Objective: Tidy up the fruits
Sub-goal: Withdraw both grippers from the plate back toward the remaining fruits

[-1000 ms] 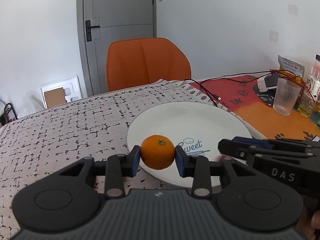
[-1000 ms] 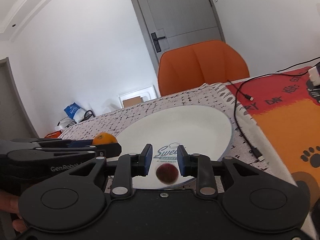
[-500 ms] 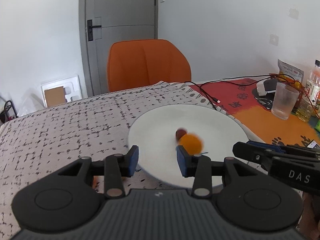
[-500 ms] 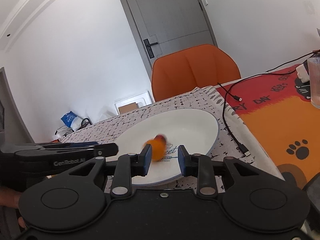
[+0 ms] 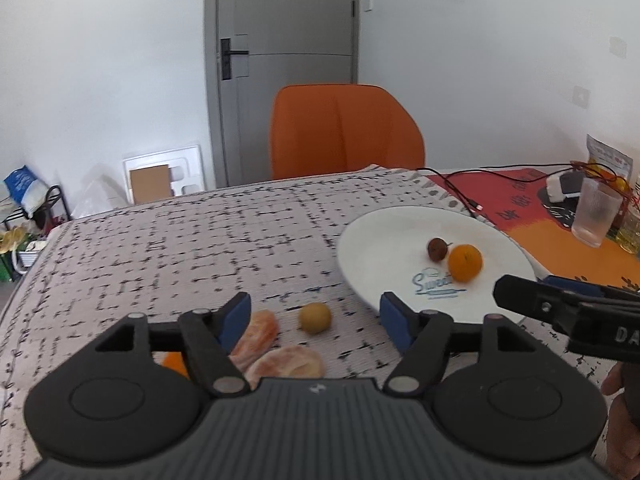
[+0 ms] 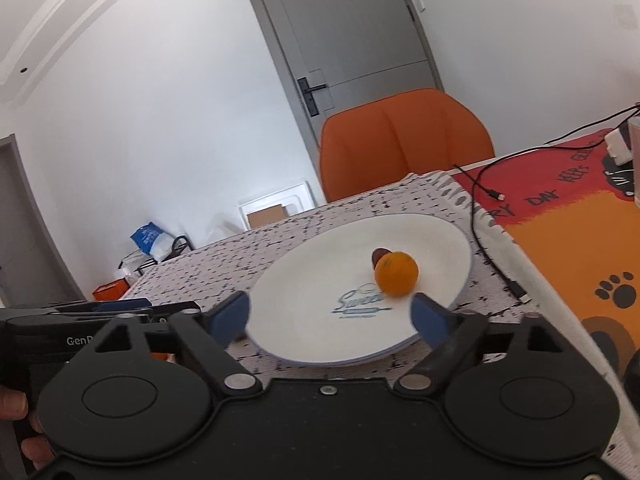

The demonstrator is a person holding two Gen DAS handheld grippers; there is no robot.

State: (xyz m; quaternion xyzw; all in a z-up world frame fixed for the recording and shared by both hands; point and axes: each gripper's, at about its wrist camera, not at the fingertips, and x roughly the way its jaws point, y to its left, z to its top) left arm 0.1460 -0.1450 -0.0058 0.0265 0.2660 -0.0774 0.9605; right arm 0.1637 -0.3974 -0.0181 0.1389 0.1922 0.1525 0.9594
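Observation:
A white plate lies on the patterned cloth and holds an orange with a small dark red fruit touching it. My left gripper hovers left of the plate, its jaws opening and gripping nothing. Below and between its fingers, a small yellow-brown fruit rests on the cloth. Peeled orange pieces lie near the left finger. My right gripper stands at the plate's near rim, jaws opening wide and empty, with the orange just beyond them.
An orange chair stands behind the table. A black cable runs along the plate's right side over a red and orange mat. A glass and bottles stand at the far right. A hand holds each gripper.
The left gripper let go of the orange, and the right gripper let go of the dark fruit. Both fruits now rest together on the plate. Both jaws widened, and the left gripper shifted left off the plate.

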